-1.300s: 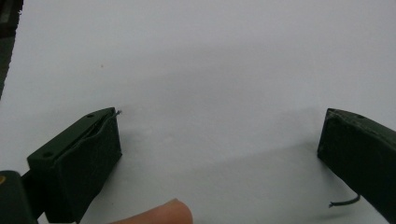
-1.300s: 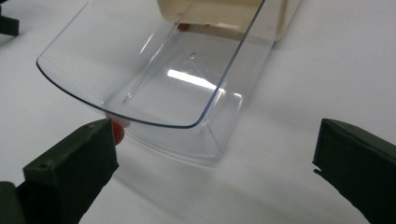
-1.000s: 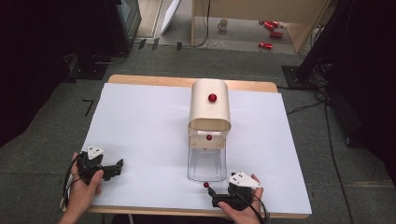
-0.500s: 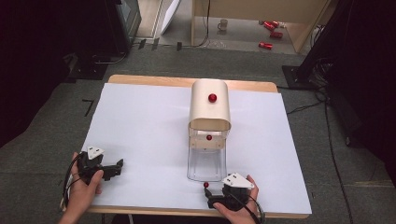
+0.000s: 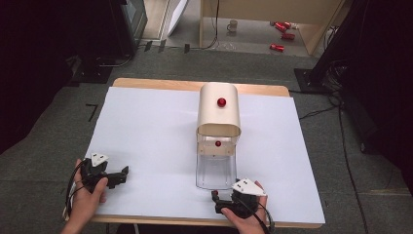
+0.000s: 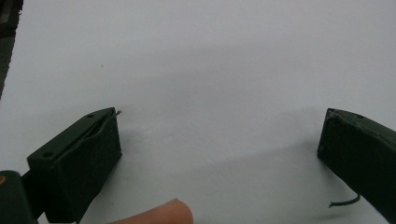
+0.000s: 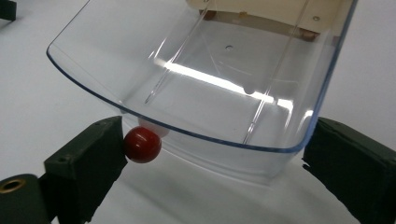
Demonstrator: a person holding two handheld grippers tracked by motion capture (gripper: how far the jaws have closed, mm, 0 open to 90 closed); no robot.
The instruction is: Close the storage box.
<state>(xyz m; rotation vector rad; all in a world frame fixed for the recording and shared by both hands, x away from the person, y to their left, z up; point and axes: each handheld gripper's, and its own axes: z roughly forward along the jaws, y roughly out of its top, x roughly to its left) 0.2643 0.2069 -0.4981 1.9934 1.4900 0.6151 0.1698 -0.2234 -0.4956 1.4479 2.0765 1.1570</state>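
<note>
A beige arched box (image 5: 219, 117) with a red knob (image 5: 221, 102) on top stands mid-table. A clear plastic drawer (image 5: 215, 170) sticks out of it toward me. My right gripper (image 5: 217, 201) is at the drawer's front edge. In the right gripper view its jaws (image 7: 217, 140) straddle the drawer front (image 7: 196, 93). A small red knob (image 7: 142, 143) under the rim touches the left fingertip (image 7: 100, 144), and the other pad stands well clear. These jaws have just been closing, with the knob between them. My left gripper (image 5: 122, 174) rests open on the white sheet (image 6: 210, 60), nothing between its jaws (image 6: 219, 130).
A white sheet (image 5: 146, 122) covers the wooden table (image 5: 160, 83). A second red knob (image 5: 217, 143) sits on the box's inner front panel. Beyond the table are grey carpet, cables, a mug (image 5: 233, 25) and red cans (image 5: 280, 27) on the floor.
The right hand has shifted only slightly at the drawer's front. The left hand and the box have stayed put.
</note>
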